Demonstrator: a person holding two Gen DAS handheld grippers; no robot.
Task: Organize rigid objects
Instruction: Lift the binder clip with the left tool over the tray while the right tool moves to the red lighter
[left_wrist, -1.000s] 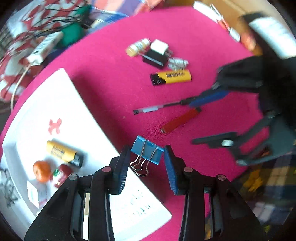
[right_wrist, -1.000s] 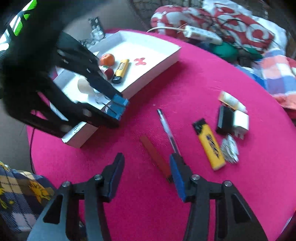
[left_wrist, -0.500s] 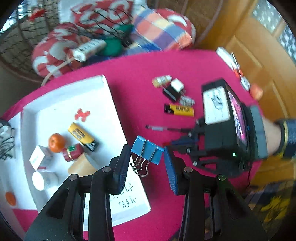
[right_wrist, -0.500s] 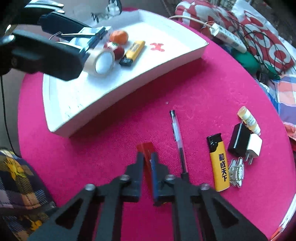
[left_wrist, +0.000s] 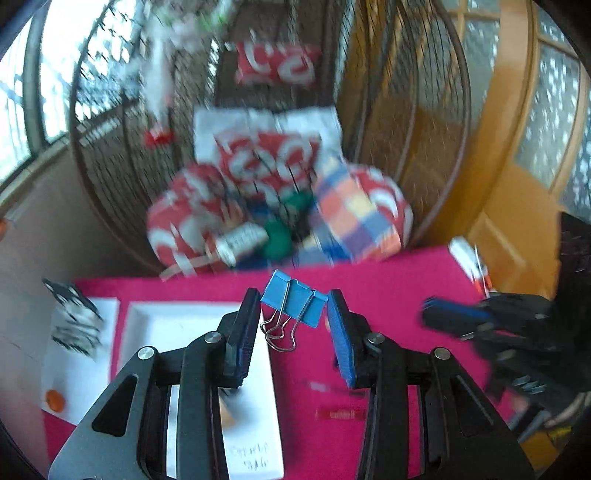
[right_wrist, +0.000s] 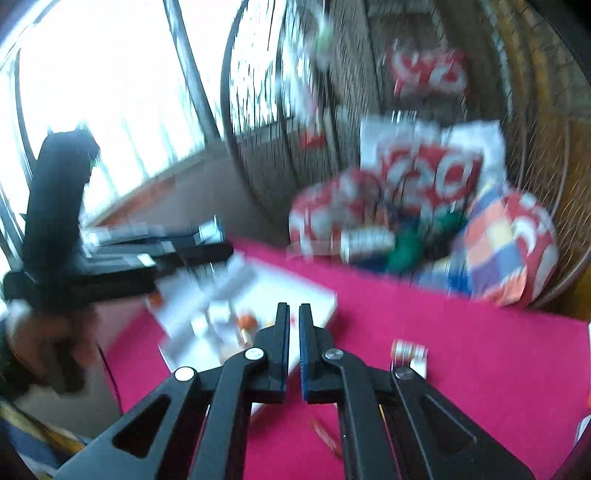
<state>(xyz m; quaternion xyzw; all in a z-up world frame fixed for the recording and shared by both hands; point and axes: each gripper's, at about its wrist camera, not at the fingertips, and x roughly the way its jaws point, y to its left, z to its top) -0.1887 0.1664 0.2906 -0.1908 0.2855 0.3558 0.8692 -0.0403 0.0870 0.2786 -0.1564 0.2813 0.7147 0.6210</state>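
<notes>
in the left wrist view, the left gripper (left_wrist: 293, 325) holds a blue binder clip (left_wrist: 295, 302) between its two blue pads, and the jaws are pinching it from both sides, a moderate way apart. the clip is tilted, with its wire handles hanging down toward the camera. below the gripper lies the pink tablecloth (left_wrist: 399, 280), and on it at the lower left the white tray (left_wrist: 177, 321) (its contents are mostly hidden behind the black finger). a small red bar (left_wrist: 341, 414) lies flat on the cloth under the right finger, apart from the tray. at the right edge the right gripper (left_wrist: 443, 315) comes in, blurred, with its blue pad pointing to the left. behind the table there is a wicker chair (left_wrist: 406, 122) with red and white cushions (left_wrist: 266, 162) and a checked cloth (left_wrist: 354, 218).

in the right wrist view, the right gripper (right_wrist: 294, 350) has its jaws pressed together with only a thin slit between the pads, and nothing is seen between them. the red bar (right_wrist: 325, 437) is on the cloth below the fingers, partly covered by them, not held. the white tray (right_wrist: 317, 295) is behind the fingertips, with some small blurred things inside that cannot be told apart. the left gripper (right_wrist: 214, 240) is at the left, above the tray's far side. a small white and red thing (right_wrist: 408, 350) lies on the cloth just right of the fingers; the blur does not let one say what it is.
</notes>
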